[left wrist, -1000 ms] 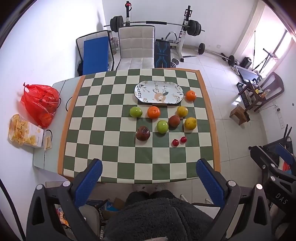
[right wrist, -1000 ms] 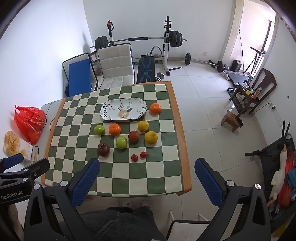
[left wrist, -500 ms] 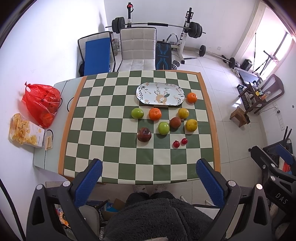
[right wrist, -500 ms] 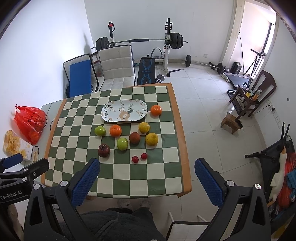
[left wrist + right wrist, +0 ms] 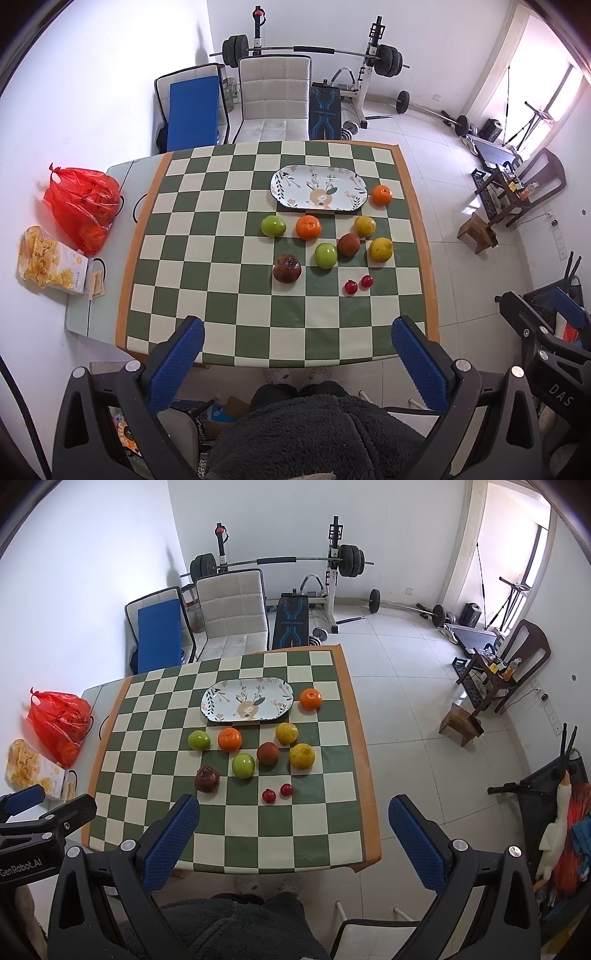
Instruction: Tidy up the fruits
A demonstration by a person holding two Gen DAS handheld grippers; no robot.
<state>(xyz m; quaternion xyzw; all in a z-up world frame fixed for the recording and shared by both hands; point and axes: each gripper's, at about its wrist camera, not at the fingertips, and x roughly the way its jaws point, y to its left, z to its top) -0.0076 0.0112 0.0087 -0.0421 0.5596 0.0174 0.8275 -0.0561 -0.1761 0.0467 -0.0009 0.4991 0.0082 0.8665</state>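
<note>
Nothing is picked yet — left gripper (image 5: 297, 363) and right gripper (image 5: 293, 840) gape wide and empty, low in frame. Next: descend toward the pomegranate (image 5: 287, 268) below the patterned plate (image 5: 319, 188).

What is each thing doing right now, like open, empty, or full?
left gripper: open, holding nothing
right gripper: open, holding nothing
plate: empty, flat on the table
red bag: knotted shut, bulging
fruits: all loose on the checkered cloth, none on the plate
</note>
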